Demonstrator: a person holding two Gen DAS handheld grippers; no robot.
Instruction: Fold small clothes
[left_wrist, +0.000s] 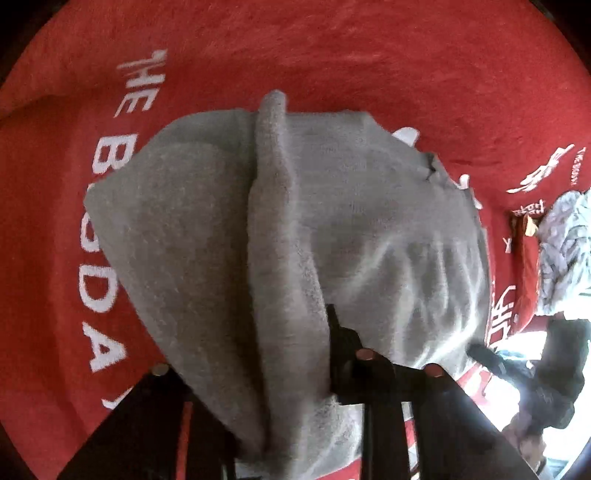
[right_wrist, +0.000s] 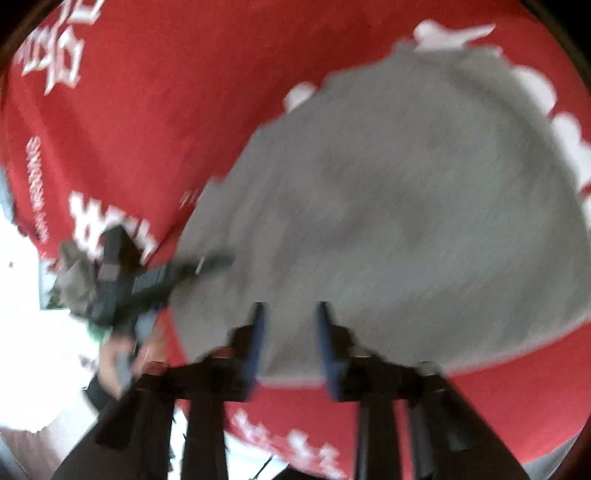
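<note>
1. The left gripper (left_wrist: 295, 369) is clenched on a fold of the grey knit garment (left_wrist: 288, 236), which fills the frame's centre over the red printed cloth (left_wrist: 332, 48) — likely carrying one edge across.
2. The right gripper (right_wrist: 291, 332) hangs released above the garment — blurred.
3. At the right edge, crumpled pale clothing (left_wrist: 565, 243) lies well apart, obstructing nothing.

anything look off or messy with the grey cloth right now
The grey garment is not flat: a thick rolled ridge runs down its middle in the left wrist view, bunching toward the left gripper. The right gripper hangs open over it.
</note>
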